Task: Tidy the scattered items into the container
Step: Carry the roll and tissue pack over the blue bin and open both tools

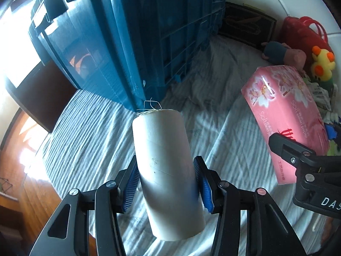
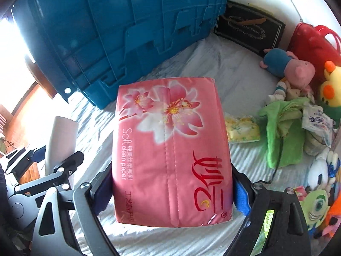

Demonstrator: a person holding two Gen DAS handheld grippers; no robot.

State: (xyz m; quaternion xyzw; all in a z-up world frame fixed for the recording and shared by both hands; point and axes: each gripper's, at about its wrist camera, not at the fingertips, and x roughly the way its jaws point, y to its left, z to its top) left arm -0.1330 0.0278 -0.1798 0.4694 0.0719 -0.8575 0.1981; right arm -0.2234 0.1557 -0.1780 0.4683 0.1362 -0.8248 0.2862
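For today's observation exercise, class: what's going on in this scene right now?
A person is tidying a bed with a handheld gripper in each hand. The left gripper is clamped on a white roll, and the right gripper holds a pink tissue pack. Both are lifted above the sheet, facing the blue crate. Soft toys, including a pink pig plush, lie scattered at the right.

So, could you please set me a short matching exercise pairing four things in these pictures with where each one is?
Things:
1. white roll
2. pink tissue pack
3. blue crate
4. pig plush

Places:
a. lying beside the red bag
b. in the right claw
c. in the left claw
d. standing on the bedsheet

Pairs: 1-c, 2-b, 3-d, 4-a
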